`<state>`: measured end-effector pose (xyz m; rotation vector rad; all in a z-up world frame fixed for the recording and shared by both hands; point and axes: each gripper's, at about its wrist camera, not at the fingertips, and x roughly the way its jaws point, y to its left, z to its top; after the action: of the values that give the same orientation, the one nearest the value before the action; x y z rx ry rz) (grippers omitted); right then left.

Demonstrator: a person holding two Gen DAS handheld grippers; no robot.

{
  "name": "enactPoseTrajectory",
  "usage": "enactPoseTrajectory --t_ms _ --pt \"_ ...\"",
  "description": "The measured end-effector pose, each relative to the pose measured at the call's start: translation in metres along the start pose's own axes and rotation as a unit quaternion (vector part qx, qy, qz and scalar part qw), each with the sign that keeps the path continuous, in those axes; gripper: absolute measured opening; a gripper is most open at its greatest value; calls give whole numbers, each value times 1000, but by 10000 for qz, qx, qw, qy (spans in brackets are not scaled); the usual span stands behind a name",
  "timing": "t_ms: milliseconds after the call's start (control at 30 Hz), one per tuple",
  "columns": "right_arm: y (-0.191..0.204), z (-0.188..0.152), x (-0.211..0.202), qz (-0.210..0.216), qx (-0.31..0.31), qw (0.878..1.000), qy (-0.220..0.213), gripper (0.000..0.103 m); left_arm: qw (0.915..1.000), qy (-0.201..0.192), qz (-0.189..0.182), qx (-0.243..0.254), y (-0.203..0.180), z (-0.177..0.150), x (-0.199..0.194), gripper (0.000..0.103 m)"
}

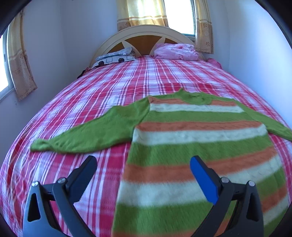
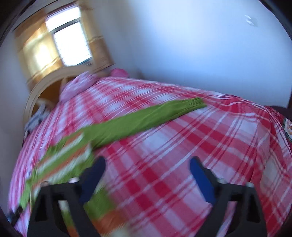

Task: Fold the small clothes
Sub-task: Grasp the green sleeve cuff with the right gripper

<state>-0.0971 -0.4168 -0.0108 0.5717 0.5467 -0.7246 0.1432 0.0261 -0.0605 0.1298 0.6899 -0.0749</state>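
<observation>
A small knit sweater (image 1: 197,144) with green, orange and white stripes lies flat on the bed, neck away from me. Its green left sleeve (image 1: 87,134) stretches out to the left. My left gripper (image 1: 143,164) is open and empty, hovering over the sweater's lower left edge. In the blurred right wrist view the sweater body (image 2: 65,155) sits at the lower left and its green right sleeve (image 2: 146,118) runs out to the upper right. My right gripper (image 2: 147,165) is open and empty above bare bedspread beside the sweater's right side.
The bed is covered by a red, pink and white plaid spread (image 1: 113,91). A pink pillow (image 1: 175,52) and a patterned bundle (image 1: 115,57) lie by the headboard (image 1: 142,36). Walls close in on both sides. Curtained windows (image 1: 178,14) are behind.
</observation>
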Motion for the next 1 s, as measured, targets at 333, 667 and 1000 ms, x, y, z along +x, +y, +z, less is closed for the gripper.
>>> enactPoseTrajectory --t_ms 333,667,1000 --pt "-103 89 147 -201 1995 9748 980 65 9971 281 530 -464 12 2 71 103" --pt "-85 107 201 -1035 1407 9801 939 23 9901 1041 -11 -940 24 -10 101 103" --pt "-45 127 154 -850 595 9933 503 9 9894 997 -122 -1053 27 -11 101 103"
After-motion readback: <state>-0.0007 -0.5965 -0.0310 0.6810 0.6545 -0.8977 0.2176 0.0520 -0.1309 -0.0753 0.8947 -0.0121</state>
